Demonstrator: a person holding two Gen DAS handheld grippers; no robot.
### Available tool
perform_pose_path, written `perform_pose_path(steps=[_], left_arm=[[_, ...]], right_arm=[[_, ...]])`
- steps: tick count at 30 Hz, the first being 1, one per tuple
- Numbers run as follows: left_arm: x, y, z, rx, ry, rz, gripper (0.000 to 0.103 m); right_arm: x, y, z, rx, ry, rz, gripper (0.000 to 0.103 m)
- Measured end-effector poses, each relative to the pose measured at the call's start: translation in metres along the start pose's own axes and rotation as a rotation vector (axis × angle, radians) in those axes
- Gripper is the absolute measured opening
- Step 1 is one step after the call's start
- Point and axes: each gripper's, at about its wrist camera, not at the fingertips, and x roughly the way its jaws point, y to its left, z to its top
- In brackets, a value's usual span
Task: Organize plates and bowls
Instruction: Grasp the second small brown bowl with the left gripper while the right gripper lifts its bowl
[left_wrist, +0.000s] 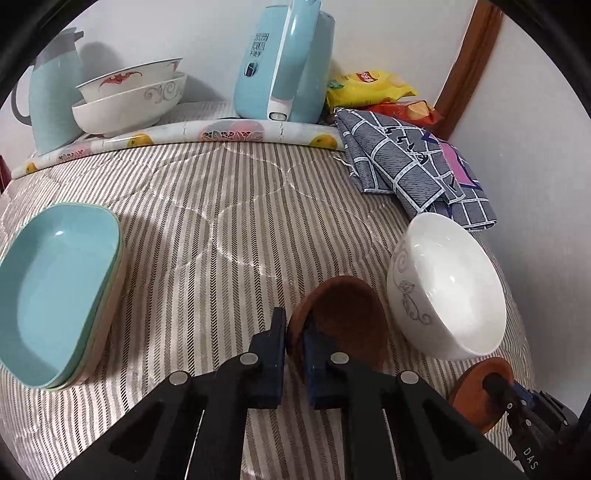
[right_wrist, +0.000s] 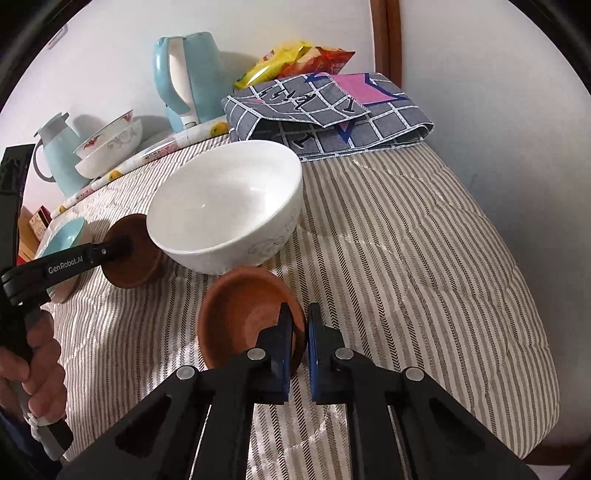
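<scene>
My left gripper (left_wrist: 294, 334) is shut on the rim of a brown clay saucer (left_wrist: 347, 321), held tilted just above the striped cloth; it also shows in the right wrist view (right_wrist: 131, 254). My right gripper (right_wrist: 300, 328) is shut on the rim of a second brown clay saucer (right_wrist: 243, 314), seen at the lower right of the left wrist view (left_wrist: 476, 391). A white bowl (left_wrist: 447, 284) with a grey pattern stands between and behind the two saucers, also in the right wrist view (right_wrist: 225, 206). Stacked blue-green dishes (left_wrist: 55, 291) lie at the left.
Two stacked white bowls (left_wrist: 129, 96), a blue jug (left_wrist: 51, 92) and a blue kettle (left_wrist: 284, 62) stand at the back by the wall. A folded checked cloth (left_wrist: 413, 162) and snack bags (left_wrist: 369, 86) lie at the back right. The table edge curves away at the right (right_wrist: 532, 332).
</scene>
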Motion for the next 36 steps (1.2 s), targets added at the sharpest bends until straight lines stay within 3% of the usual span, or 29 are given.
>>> perform_pose_path(steps=[15,36], left_arm=[[-0.042,0.002,-0.006,-0.022,-0.053,0.000,0.009],[-0.104,0.000,0.009,-0.016,-0.157,0.022,0.009]], right_arm=[[-0.030,-0.004,-0.004,0.024,-0.042,-0.002,0.008],[-0.084,0.016,0.020,0.009,-0.147,-0.001,0.008]])
